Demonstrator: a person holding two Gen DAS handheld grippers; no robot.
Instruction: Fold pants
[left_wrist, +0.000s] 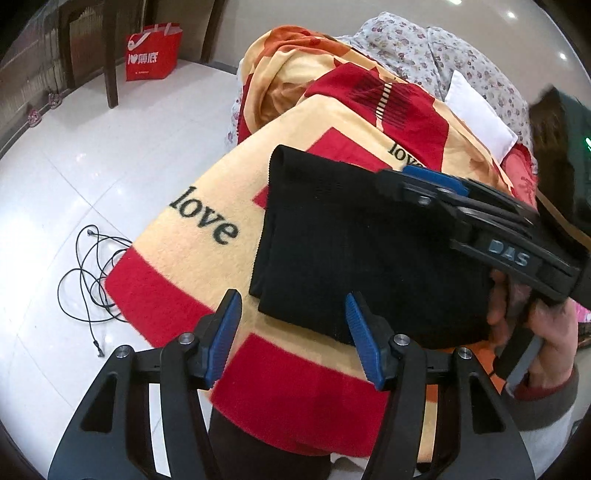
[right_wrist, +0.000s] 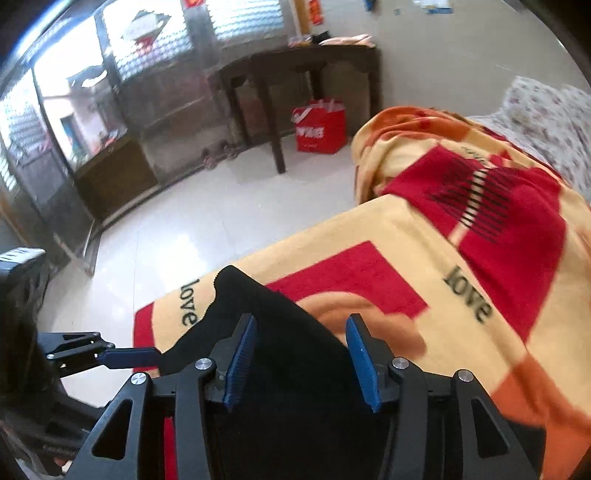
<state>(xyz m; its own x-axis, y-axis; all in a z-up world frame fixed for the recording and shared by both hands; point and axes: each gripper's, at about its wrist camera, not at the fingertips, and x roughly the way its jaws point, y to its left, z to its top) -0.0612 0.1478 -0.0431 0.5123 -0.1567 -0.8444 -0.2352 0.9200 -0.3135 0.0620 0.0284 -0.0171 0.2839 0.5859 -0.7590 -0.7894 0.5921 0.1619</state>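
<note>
White floor tiles (left_wrist: 92, 155) run around a bed covered by a yellow-and-red blanket (left_wrist: 207, 206) printed with the word "love". A red paper bag (left_wrist: 153, 51) stands on the floor by dark wooden furniture legs, and a thin black cable (left_wrist: 88, 273) lies in loops on the tiles beside the blanket's edge.

Folded black pants (left_wrist: 351, 243) lie flat on the blanket, near the bed's edge. The left hand-held gripper (left_wrist: 291, 336) hovers over the near corner of the pants with its blue pads spread apart, clamping nothing (the right-hand pad sits just at the fabric's edge). The right hand-held gripper (right_wrist: 301, 363) is over the other end of the pants, its pads also apart with black cloth showing between them but not pinched. From the left wrist view, a hand (left_wrist: 535, 325) grips the right tool's handle. A floral sheet (left_wrist: 443, 48) and a white pillow (left_wrist: 480, 114) lie further up the bed.
</note>
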